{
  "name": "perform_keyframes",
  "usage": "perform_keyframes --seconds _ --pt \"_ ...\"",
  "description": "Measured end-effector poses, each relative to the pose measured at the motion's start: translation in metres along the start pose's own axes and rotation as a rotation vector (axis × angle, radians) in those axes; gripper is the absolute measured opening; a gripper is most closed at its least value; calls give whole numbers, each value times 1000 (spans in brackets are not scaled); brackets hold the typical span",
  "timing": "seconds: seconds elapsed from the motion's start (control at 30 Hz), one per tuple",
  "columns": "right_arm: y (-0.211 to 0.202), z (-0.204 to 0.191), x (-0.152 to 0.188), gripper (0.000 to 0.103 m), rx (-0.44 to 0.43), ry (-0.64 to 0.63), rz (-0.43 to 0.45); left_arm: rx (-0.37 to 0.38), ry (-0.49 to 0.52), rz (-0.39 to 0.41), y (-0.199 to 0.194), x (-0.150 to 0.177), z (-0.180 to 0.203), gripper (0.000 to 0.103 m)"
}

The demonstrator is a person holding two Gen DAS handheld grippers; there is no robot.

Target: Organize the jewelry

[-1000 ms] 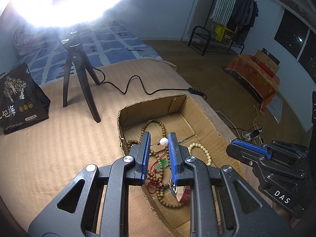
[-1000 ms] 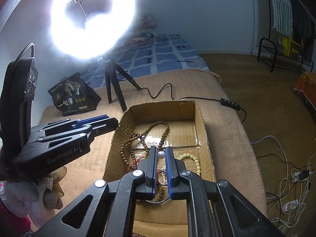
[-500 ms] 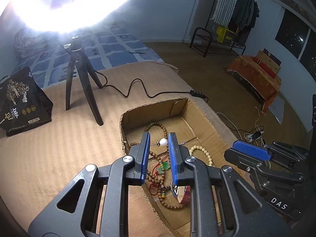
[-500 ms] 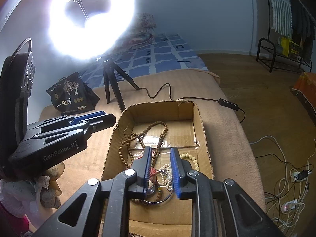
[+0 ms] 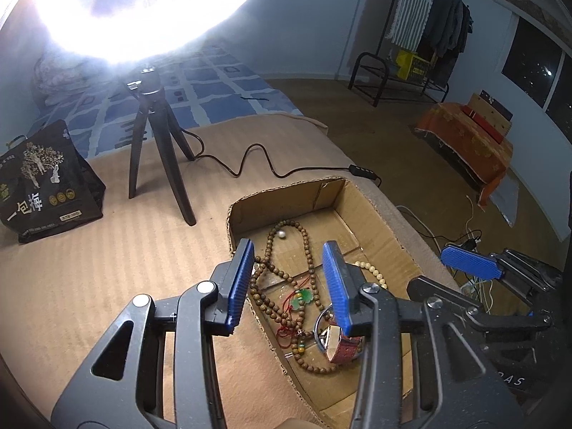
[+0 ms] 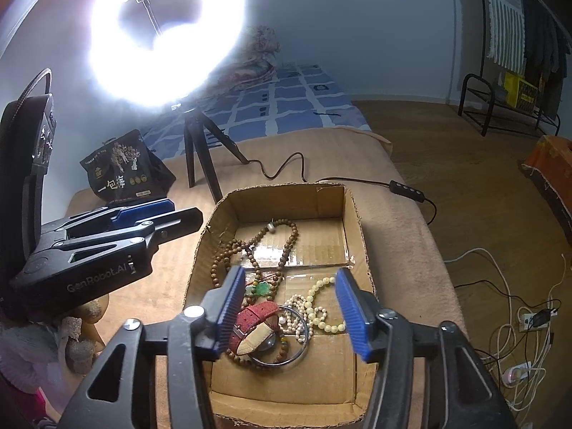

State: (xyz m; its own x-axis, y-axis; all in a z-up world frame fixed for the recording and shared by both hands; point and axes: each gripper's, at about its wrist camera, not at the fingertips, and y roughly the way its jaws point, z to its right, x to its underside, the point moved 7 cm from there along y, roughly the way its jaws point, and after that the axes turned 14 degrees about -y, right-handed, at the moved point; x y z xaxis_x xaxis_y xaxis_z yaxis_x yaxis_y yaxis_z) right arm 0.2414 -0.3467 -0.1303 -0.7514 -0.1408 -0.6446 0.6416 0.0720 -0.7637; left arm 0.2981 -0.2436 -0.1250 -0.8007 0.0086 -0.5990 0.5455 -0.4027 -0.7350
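An open cardboard box [image 5: 286, 202] [image 6: 279, 195] lies on the tan bedspread and holds the jewelry. Inside it are a long brown bead necklace [image 5: 306, 243] [image 6: 290, 237], a green jade pendant [image 5: 302, 296] [image 6: 262, 289], a cream bead bracelet [image 5: 375, 273] [image 6: 321, 316], a red watch strap [image 5: 345, 348] [image 6: 257, 316] and a metal bangle [image 6: 300, 343]. A white pearl [image 5: 282, 235] [image 6: 271, 227] rests near the far wall. My left gripper [image 5: 287, 245] [image 6: 184, 209] hovers over the box's left rim. Over the near half hangs my right gripper [image 6: 289, 273] [image 5: 427, 268]. Both jaws are opening and no pad presses on anything.
A ring light on a black tripod [image 5: 157, 143] [image 6: 200, 153] stands behind the box, its cable and switch [image 5: 361, 171] [image 6: 407, 189] trailing right. A black bag [image 5: 39, 186] [image 6: 125, 171] sits at the left. The bed drops off to the floor cords [image 6: 529, 321] at the right.
Both grippers' jaws have spread apart. The white pearl that sat between the fingertips now lies in the box near its far wall.
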Motion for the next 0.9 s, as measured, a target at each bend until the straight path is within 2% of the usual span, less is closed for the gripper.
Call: perform_keyframes --seconds 0.27,0.43,0.9 --pt "-15 -5 1 71 21 -12 19 -5 -2 20 -20 1 -1 40" --pt "-30 -6 2 83 38 3 41 -9 9 35 -35 5 1 40" --pt "-78 -20 8 89 100 -31 94 4 26 87 -96 27 0 41"
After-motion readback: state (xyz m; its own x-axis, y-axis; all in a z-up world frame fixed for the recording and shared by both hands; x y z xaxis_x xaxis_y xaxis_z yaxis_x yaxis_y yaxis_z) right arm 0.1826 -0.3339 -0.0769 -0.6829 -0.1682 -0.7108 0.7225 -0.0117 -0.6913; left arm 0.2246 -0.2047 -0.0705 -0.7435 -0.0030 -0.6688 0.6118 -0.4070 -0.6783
